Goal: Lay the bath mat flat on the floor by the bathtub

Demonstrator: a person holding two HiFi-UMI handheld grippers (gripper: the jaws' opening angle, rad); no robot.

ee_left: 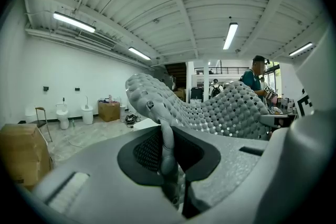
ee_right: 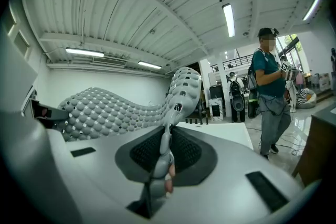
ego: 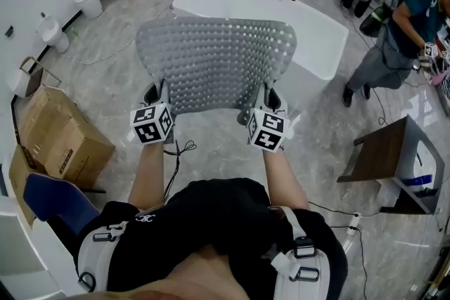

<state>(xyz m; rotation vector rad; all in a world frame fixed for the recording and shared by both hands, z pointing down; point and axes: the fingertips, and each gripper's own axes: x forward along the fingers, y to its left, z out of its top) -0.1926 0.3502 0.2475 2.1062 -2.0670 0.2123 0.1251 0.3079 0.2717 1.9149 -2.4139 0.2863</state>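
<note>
A grey rubber bath mat (ego: 214, 63) with a bumpy, perforated surface hangs spread out in the air in front of me. My left gripper (ego: 160, 96) is shut on its near left corner. My right gripper (ego: 268, 102) is shut on its near right corner. In the left gripper view the bath mat (ee_left: 210, 110) runs rightward from the left gripper (ee_left: 167, 152), whose pads pinch its edge. In the right gripper view the bath mat (ee_right: 105, 107) runs leftward from the right gripper (ee_right: 164, 157). The white bathtub (ego: 316, 38) lies on the floor beyond the mat.
Cardboard boxes (ego: 60, 140) and a blue chair (ego: 53, 200) stand at my left. A dark wooden side table (ego: 387, 158) stands at the right. A person (ego: 401, 38) stands past the tub at far right. Cables (ego: 176, 158) trail on the marble floor. Toilets (ego: 53, 31) line the left wall.
</note>
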